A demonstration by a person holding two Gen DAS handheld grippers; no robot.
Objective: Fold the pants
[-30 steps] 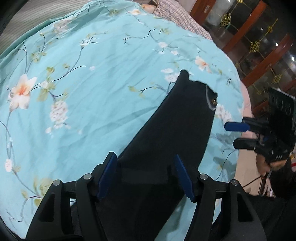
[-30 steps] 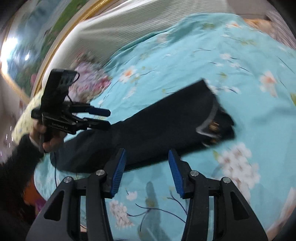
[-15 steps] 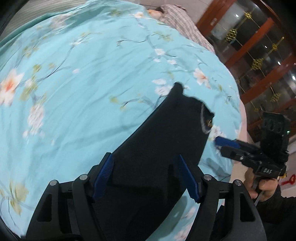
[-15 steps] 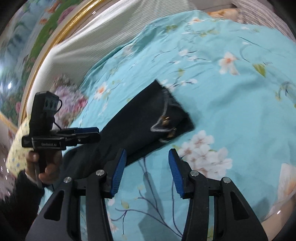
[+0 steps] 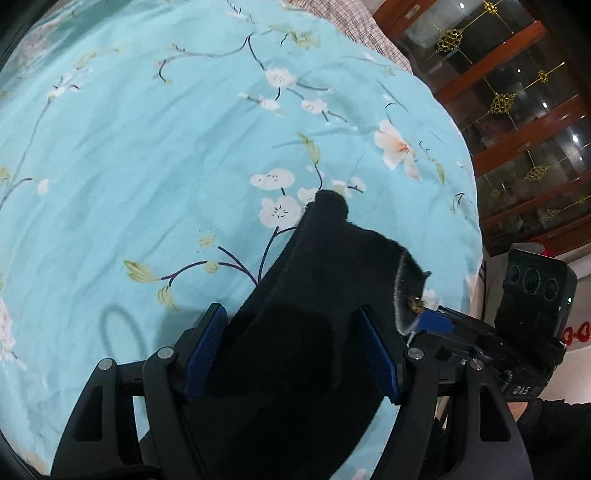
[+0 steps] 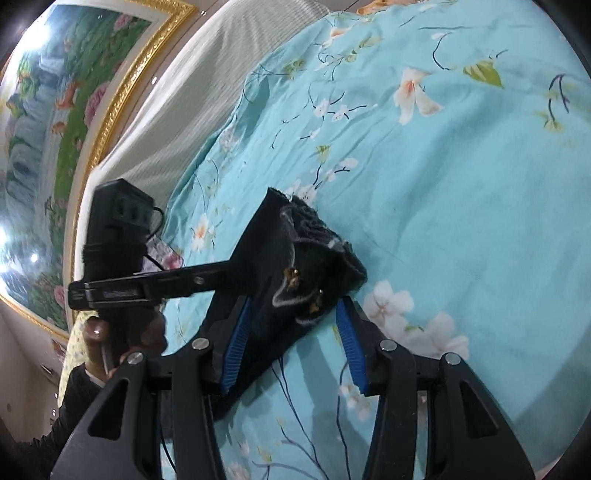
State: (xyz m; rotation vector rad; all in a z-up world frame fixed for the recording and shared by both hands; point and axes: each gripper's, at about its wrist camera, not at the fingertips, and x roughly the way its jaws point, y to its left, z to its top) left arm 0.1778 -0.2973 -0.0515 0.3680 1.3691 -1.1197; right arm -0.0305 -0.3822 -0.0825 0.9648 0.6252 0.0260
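The black pants (image 5: 325, 295) lie folded lengthwise on the teal floral bedspread (image 5: 147, 166), waistband end farthest from me. My left gripper (image 5: 291, 350) is open, its blue-padded fingers straddling the pants over the fabric. My right gripper (image 6: 293, 339) is open too, its fingers on either side of the waistband corner with the brass buttons (image 6: 293, 277). In the right wrist view the left gripper (image 6: 229, 275) reaches onto the pants (image 6: 295, 266) from the left. In the left wrist view the right gripper (image 5: 432, 321) sits at the pants' right edge by the buttons.
A checked pillow (image 5: 369, 33) lies at the bed's far end. A wooden glass-fronted cabinet (image 5: 517, 110) stands beyond the bed. A striped headboard (image 6: 192, 99) and a gold-framed painting (image 6: 55, 122) are on the other side. The bedspread (image 6: 461, 203) stretches wide around the pants.
Both grippers have moved in toward the pants' waistband end. The right gripper now straddles the button corner, and the left gripper sits farther up the pants. Both stay open.
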